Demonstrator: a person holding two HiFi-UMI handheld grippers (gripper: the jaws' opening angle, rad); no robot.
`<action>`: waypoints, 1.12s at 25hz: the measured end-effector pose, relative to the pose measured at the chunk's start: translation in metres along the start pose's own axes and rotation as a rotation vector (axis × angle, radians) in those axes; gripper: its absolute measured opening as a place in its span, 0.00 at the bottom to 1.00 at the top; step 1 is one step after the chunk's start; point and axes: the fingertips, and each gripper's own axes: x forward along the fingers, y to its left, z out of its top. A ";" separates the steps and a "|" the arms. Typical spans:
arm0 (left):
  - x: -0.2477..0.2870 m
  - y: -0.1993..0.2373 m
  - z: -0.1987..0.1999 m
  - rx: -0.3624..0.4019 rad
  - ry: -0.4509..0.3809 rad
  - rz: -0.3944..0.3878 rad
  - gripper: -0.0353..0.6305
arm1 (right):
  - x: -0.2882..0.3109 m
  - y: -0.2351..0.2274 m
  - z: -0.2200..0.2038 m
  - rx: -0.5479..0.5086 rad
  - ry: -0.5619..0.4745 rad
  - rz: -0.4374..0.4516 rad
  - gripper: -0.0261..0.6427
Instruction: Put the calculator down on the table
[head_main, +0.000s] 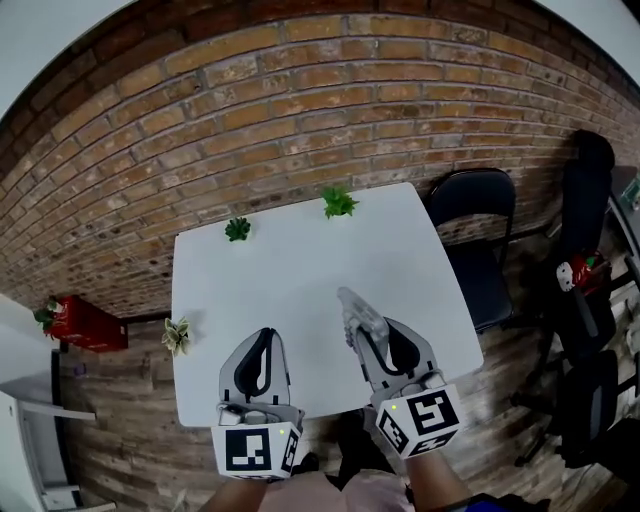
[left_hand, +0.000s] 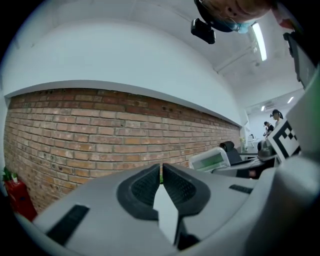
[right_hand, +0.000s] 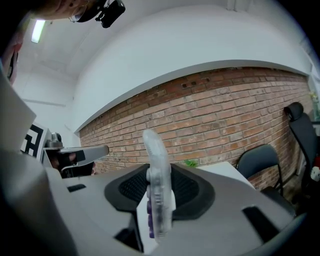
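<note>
Brickwork (head_main: 300, 110) fills the far side of the room, a long red-brown wall under a white ceiling, and pushed up against it stands a white table (head_main: 290, 290) on the wooden floor. A black chair (head_main: 480, 240) sits just off the table's right side, and darker seats and gear crowd the corner beyond it. Low on the left, at the foot of the wall, there is a red object (head_main: 85, 322) that I cannot make out clearly. The person stands at the near edge of the table with both hands forward. The left gripper (head_main: 262, 335) hangs over the near left part of the table, its fingers (left_hand: 142, 187) pressed together with nothing between them. The right gripper (head_main: 390, 335) hangs over the near right part, close beside the left one but not touching it. Its fingers (right_hand: 187, 190) are clamped on the calculator (head_main: 358, 315), a pale see-through one with purple keys, held on its edge and sticking out past the fingertips toward the wall. It is up in the grip and not lying on the table. Smallest of all are three little plants on the table: a dark green one (head_main: 238, 229) and a brighter one (head_main: 339, 203) along the far edge, and a pale one (head_main: 177, 336) at the left edge.
</note>
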 end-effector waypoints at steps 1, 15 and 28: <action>0.007 -0.002 0.002 0.002 0.003 0.010 0.09 | 0.005 -0.007 0.003 0.001 0.003 0.013 0.23; 0.035 0.028 0.042 0.027 -0.058 0.181 0.09 | 0.070 -0.014 0.057 -0.056 -0.034 0.188 0.23; 0.050 0.093 0.017 -0.026 -0.029 0.248 0.09 | 0.137 0.013 0.025 -0.096 0.101 0.228 0.23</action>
